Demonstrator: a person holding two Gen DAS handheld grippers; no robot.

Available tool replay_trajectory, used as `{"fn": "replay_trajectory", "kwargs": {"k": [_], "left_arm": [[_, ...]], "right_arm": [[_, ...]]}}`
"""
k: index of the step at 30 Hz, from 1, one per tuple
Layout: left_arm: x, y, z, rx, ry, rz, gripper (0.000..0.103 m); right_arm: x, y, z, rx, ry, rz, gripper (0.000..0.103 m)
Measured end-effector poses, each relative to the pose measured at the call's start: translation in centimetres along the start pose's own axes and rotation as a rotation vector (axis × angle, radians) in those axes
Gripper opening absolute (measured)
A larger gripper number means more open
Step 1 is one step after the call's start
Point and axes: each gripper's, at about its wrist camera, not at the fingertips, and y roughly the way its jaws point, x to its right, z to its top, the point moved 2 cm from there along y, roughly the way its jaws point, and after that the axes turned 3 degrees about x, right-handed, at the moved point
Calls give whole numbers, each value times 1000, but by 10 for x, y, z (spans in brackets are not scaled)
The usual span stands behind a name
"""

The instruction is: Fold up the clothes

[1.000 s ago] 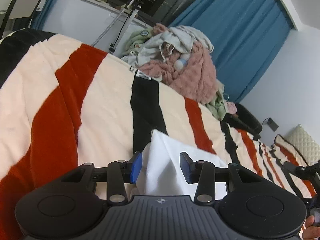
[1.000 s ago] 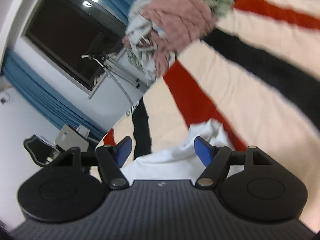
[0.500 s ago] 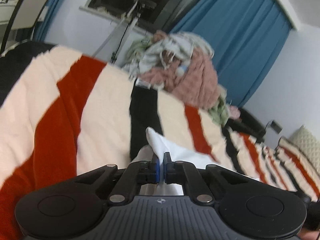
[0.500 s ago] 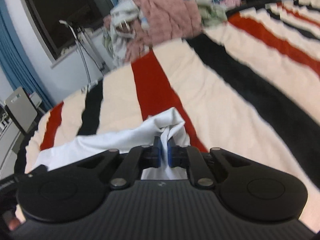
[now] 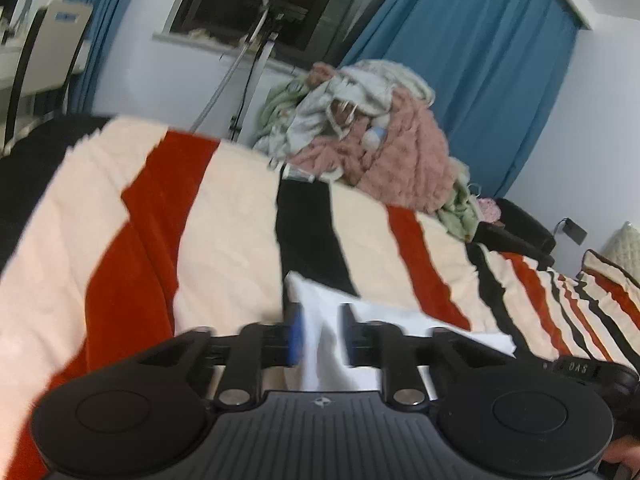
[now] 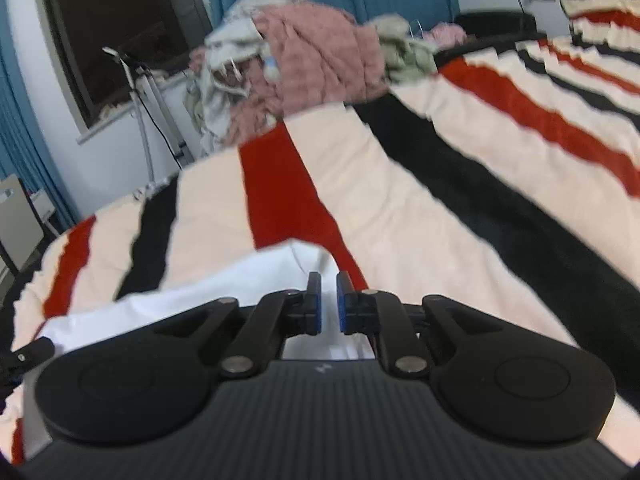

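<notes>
A: What lies on the striped blanket [image 5: 224, 240]?
B: A white garment [image 6: 224, 280], its long axis running from one gripper to the other.
A: The left gripper [image 5: 320, 334]?
B: Jaws opening, a raised fold between them.
A: The right gripper [image 6: 329, 300]?
B: Opening narrowly, cloth in the gap.

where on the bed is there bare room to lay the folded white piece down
Bare striped blanket runs between the white garment and the clothes pile, and right of the garment. The far edge by the blue curtain is crowded with that pile.
</notes>
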Motion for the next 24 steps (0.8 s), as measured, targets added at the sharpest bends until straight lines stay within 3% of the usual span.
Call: {"fn": "replay_trajectory", "kwargs": {"k": [1, 2, 3, 8, 12, 19, 24], "left_arm": [[5, -4, 0, 6, 27, -9, 48], [11, -7, 1, 11, 56, -18, 53], [16, -6, -1, 3, 79, -19, 55], [31, 11, -20, -77, 171, 1, 59], [34, 22, -35, -126, 228, 36, 59], [39, -10, -33, -110, 225, 4, 59], [52, -36, -51, -154, 287, -15, 60]], "right_arm": [[-4, -4, 1, 14, -13, 20, 34], [-7, -8, 2, 28, -26, 40, 53], [-11, -9, 2, 28, -38, 61, 59], [-28, 17, -19, -87, -146, 99, 58], [-33, 22, -28, -125, -174, 100, 56], [-40, -31, -28, -126, -211, 121, 55], [-45, -54, -46, -196, -283, 103, 54]]}}
